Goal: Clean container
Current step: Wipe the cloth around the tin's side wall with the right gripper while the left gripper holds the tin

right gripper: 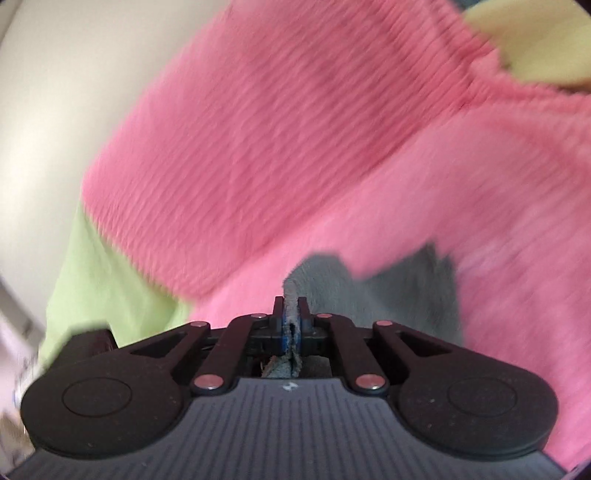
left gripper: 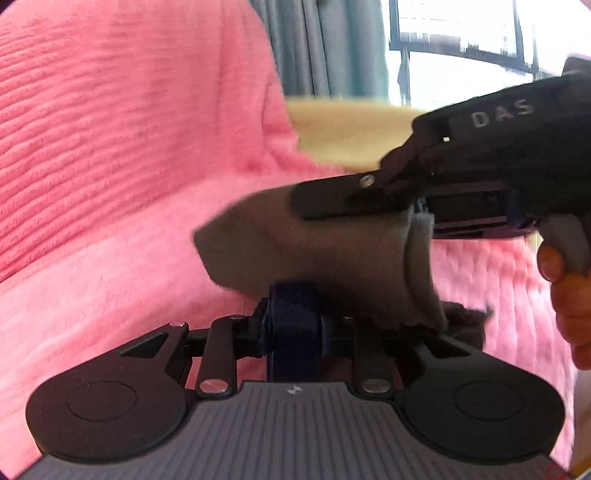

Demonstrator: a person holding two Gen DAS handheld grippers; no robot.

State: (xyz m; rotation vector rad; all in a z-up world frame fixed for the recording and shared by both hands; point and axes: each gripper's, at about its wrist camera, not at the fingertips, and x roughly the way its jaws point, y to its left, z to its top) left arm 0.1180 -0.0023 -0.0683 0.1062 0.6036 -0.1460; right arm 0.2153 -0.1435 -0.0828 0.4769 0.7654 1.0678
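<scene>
Closest in the left wrist view: left tool [left gripper: 293, 312], pinched together on a dark blue rounded container [left gripper: 293, 332], held low and central (fingers mostly hidden behind it, so the grip is judged from the linkage drawn inward). Draped over and touching the top of the container: grey cloth [left gripper: 295, 243], folded double, blurred with motion. Coming in from the right and lying along the upper edge of that cloth: right tool [right gripper: 291, 306], clamped on the folded hem, with the fold showing plainly between its blue pads [right gripper: 285, 330] in the right wrist view. Bare hand [left gripper: 569, 295] on its handle at the far right.

Judged to be mid-wipe: cloth on container, rubbing in progress, no way of telling how clean the container is.

Next move, most likely: drag the cloth across or around the container while keeping the left grip firm; turn the container to bring an unwiped side up; keep the hem from slipping out.

Behind both: pink fleece [left gripper: 129, 147] filling most of each view, a green shirt [right gripper: 96, 280] beneath it. Further back: pale surface [left gripper: 351, 136], grey curtain [left gripper: 325, 44], bright window [left gripper: 461, 33].
</scene>
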